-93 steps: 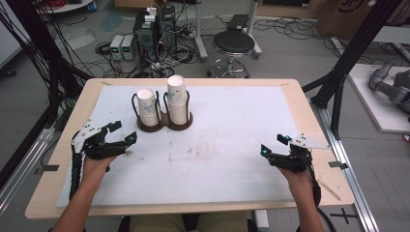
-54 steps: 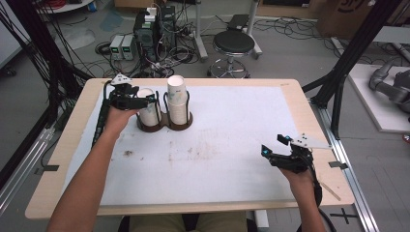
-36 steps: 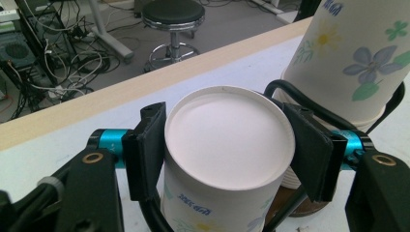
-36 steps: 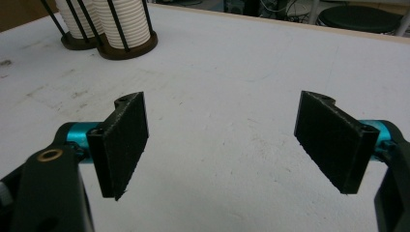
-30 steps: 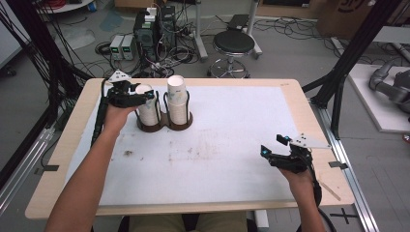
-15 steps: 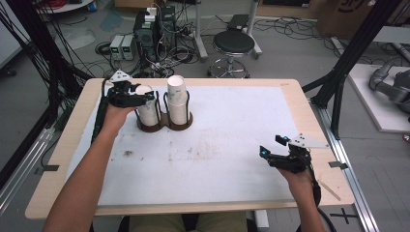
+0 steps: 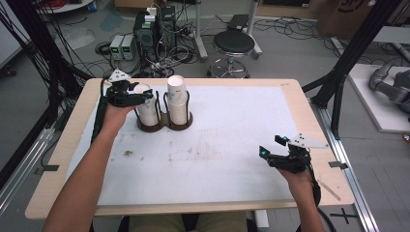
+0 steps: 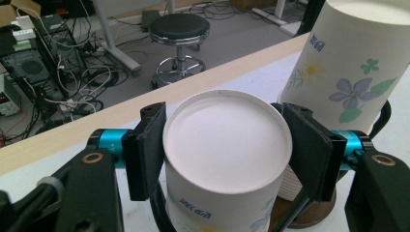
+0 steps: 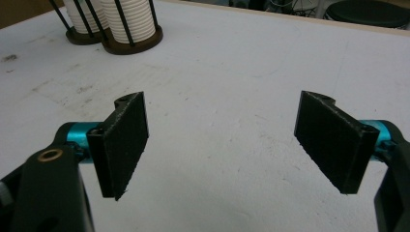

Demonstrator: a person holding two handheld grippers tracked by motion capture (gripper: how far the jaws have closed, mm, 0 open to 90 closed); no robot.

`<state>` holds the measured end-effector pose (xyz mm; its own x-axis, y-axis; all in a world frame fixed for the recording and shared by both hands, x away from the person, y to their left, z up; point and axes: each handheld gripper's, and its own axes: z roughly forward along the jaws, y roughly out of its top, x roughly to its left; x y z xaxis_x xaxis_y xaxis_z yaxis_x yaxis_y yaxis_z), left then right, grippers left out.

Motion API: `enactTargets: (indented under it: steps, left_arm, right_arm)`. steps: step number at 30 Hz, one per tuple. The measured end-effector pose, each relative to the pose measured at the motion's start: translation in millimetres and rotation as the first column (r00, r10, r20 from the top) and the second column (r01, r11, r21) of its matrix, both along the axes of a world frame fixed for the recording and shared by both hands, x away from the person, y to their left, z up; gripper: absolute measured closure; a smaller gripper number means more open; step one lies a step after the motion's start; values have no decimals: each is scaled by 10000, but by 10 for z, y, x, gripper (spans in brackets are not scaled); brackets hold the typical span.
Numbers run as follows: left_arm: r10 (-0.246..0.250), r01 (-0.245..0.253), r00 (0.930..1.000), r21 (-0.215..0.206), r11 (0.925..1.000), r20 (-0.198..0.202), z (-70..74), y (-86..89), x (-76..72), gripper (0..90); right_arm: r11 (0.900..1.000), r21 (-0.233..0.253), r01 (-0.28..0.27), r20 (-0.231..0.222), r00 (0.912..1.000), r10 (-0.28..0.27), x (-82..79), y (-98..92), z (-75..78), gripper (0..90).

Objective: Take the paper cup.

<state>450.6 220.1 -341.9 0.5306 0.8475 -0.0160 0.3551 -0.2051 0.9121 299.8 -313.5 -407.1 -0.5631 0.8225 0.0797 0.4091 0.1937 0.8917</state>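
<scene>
A dark wire holder [image 7: 162, 126] at the back left of the table holds two stacks of upside-down white paper cups with flower prints. My left gripper [image 7: 145, 98] is shut on the top cup [image 8: 227, 140] of the left stack [image 7: 147, 111], with one pad pressed on each side of it. The taller right stack [image 7: 177, 99] stands just beside it, and its top cup [image 8: 353, 63] shows close by. My right gripper [image 7: 270, 145] rests open near the table's front right, with nothing between its fingers [image 9: 123, 140]. It faces the holder [image 9: 116, 46] far off.
The table [image 7: 290, 87] carries a white mat with a few stains near the middle. Behind its far edge are a black stool [image 7: 234, 43], electronics boxes and cables on the floor. Black frame posts stand at both sides.
Since the earliest frame, my left gripper has gone from the table's front left to the left cup stack and closed on its top cup. Over the last second nothing visibly moves.
</scene>
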Motion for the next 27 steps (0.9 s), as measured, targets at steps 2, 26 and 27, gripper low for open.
enactTargets:
  steps: [2,26,27]
  left_arm:
    - [-34,34,10000,8,10000,6,0,3,1,357]
    - [-239,245,9992,196,9995,-310,145,-3,13,361]
    - [-205,220,9986,301,9993,-493,131,-7,21,358]
  right_arm:
    - [10000,-13,-5,5,10000,5,1,0,-1,203]
    - [10000,-18,-93,-108,9999,93,5,12,-14,203]
    - [10000,-29,-89,-123,9999,89,5,14,-13,203]
